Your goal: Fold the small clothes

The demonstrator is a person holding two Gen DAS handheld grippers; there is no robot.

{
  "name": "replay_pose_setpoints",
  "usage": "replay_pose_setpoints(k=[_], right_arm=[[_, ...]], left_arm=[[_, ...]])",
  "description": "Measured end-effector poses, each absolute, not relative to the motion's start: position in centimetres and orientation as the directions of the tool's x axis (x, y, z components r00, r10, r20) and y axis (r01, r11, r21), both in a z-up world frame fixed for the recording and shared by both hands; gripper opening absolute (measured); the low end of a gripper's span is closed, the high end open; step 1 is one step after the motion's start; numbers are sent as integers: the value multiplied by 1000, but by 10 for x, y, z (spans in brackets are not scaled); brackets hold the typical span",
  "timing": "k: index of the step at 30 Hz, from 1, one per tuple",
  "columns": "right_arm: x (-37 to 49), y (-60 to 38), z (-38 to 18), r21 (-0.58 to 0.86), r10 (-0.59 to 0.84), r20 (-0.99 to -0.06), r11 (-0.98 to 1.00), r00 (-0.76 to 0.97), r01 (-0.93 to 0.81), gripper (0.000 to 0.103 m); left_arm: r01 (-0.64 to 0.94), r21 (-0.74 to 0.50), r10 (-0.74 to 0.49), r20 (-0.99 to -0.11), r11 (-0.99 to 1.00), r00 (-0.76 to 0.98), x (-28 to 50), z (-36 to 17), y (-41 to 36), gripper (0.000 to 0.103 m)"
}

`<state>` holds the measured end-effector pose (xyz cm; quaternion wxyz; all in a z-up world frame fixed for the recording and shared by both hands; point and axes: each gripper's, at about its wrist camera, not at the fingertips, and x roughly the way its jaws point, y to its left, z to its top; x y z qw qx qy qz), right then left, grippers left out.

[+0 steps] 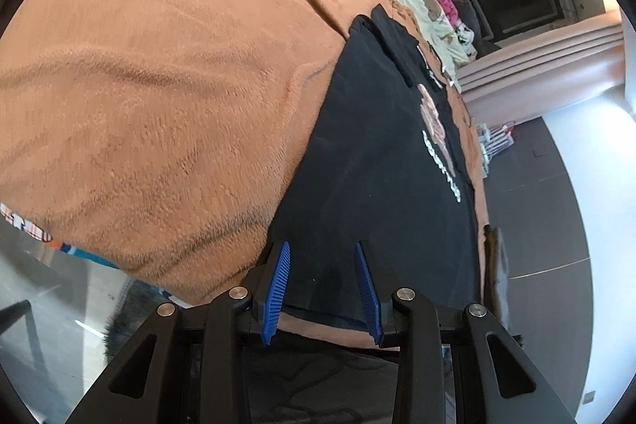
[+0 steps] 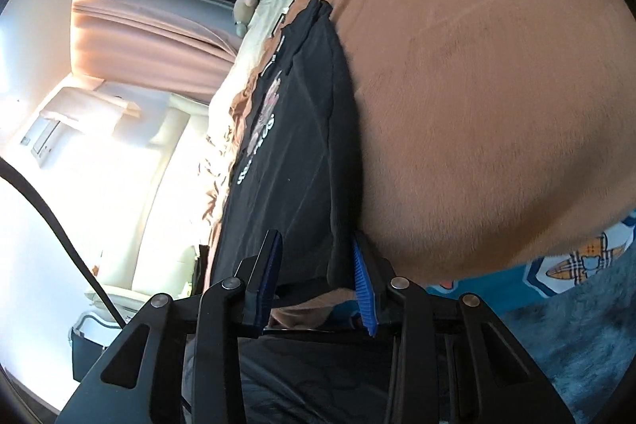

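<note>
Your left tool point(image 1: 322, 289) is open, fingers spread over the near hem of the black shirt point(image 1: 369, 165) with nothing pinched yet. The shirt lies flat on the brown blanket point(image 1: 167, 74) on the bed, print side up, and its side looks already folded in along the edge. Over on the right, your right tool point(image 2: 318, 281) is open too, straddling the hem right at the shirt's folded edge, cloth between the fingers but not clamped. I'd say you're set up for the bottom-to-top fold, so push both tools in a touch deeper and make sure you catch every layer at that folded edge before closing. Grab at matching spots along the hem, lift evenly, and carry it toward the collar so the fold lands square.
</note>
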<state>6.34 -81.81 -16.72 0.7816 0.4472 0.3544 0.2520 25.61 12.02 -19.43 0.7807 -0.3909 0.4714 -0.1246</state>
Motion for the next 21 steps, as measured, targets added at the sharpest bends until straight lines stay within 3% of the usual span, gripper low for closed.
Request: replay_pose_setpoints(k=[14, 16, 21], right_arm=[[75, -782, -158, 872, 648, -360, 489, 671, -3, 31], [75, -778, -153, 860, 635, -386, 510, 670, 12, 10], [64, -782, -129, 841, 595, -391, 541, 702, 11, 4]], left_arm=[[-199, -781, -588, -587, 592, 556, 246, -201, 129, 36], [-204, -781, -585, -588, 590, 559, 248, -201, 128, 36], [-212, -748, -532, -613, 629, 584, 246, -189, 132, 36]])
